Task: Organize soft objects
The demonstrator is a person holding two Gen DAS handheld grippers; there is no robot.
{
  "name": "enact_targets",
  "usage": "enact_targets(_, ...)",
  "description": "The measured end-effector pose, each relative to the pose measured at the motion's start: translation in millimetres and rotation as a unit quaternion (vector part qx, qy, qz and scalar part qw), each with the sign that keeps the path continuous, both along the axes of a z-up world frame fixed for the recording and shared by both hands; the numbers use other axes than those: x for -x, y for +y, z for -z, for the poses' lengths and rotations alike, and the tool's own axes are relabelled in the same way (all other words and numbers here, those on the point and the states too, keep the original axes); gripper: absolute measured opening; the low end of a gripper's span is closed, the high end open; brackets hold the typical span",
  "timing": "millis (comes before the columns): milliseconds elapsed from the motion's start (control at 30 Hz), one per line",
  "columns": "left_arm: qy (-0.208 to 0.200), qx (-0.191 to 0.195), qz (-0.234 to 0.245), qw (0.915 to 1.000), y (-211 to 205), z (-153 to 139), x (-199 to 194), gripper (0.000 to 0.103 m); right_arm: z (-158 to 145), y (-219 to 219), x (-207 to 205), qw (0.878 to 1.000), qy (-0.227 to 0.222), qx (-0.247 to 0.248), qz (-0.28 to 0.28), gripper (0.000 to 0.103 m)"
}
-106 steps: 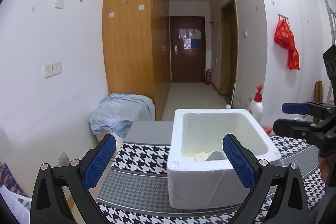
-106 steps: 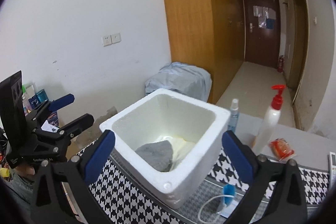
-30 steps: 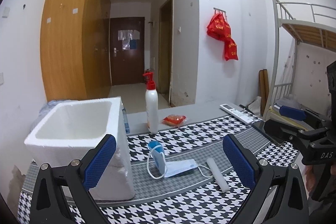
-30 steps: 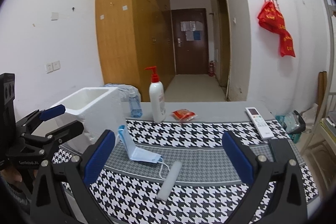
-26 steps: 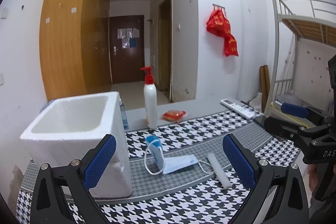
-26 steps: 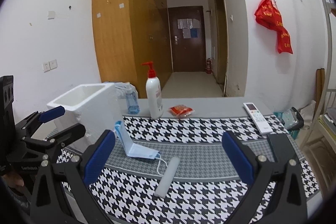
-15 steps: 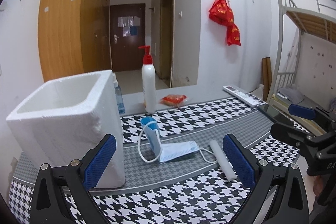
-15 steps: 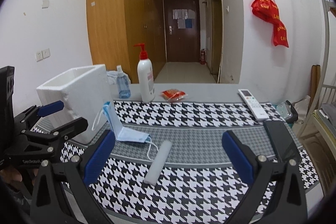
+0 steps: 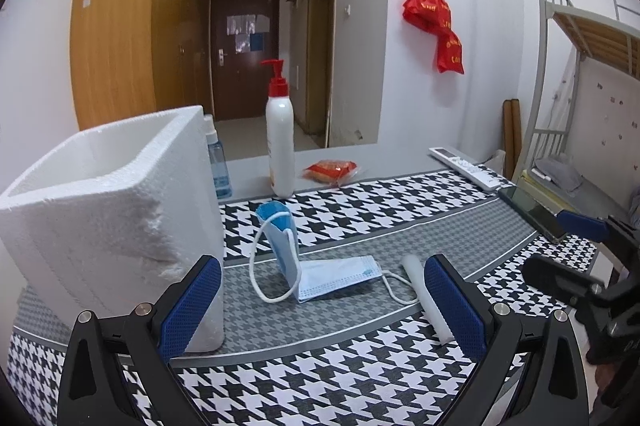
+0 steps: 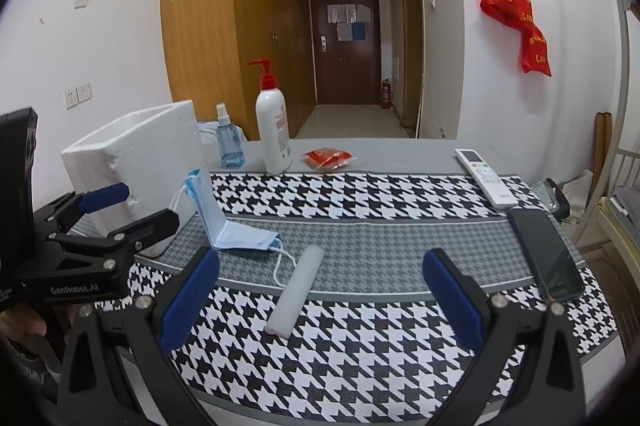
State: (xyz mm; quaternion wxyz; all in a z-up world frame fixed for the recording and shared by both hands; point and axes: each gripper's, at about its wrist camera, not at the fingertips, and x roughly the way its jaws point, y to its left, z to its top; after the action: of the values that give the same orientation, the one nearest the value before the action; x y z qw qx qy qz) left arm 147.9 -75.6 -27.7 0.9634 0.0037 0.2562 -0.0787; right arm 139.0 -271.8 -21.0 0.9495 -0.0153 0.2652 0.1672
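Left wrist view: the left gripper [image 9: 322, 300] hangs wide and empty over the cloth [image 9: 400, 202]. The mask [image 9: 320, 272] lies just ahead, one end propped up, beside the box [image 9: 100, 210]; the roll [image 9: 420, 290] sits right of it. Pinch the flat folded part, not the loop.

Right wrist view: the right gripper [image 10: 320, 294] is also wide and empty, with the roll [image 10: 298, 290] between its fingers' line. The roll looks like foam, so close gently.

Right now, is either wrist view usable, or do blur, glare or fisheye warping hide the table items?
Left wrist view: sharp and evenly lit; the bunk frame bows at the rim, and the face mask reads clearly. Right wrist view: sharp too, dark vignette corners, mild reflection on the phone, white foam roll distinct.
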Motion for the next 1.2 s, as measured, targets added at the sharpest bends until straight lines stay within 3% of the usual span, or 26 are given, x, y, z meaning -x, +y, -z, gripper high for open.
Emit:
enact_targets(600, 0.051, 0.006, -0.028, 0.9983, -4.2, 17.7, -37.7, 0.101, 27.6, -10.0, -18.0, 0.999, 0.044, -0.006, 0.002, 0.103)
enact_targets(900, 0.082, 0.005, -0.040, 0.9958, -2.3, 28.9, -59.9, 0.090, 39.8, -5.2, -25.0, 0.998, 0.065, -0.015, -0.020, 0.103)
enact_targets(1100, 0.102, 0.007, -0.050, 0.9935, -0.8, 35.3, -71.8, 0.084, 46.3, -1.3, -28.7, 0.996, 0.079, -0.018, -0.026, 0.096)
enact_targets(1167, 0.108, 0.006, -0.050, 0.9928, -1.8, 36.5, -75.5, 0.081, 49.3, -0.5, -31.9, 0.996, 0.087, -0.014, -0.024, 0.081)
enact_targets(1200, 0.110, 0.006, -0.050, 0.9927, -2.3, 36.9, -76.9, 0.081, 51.2, -0.1, -34.1, 0.995, 0.093, -0.013, -0.021, 0.079)
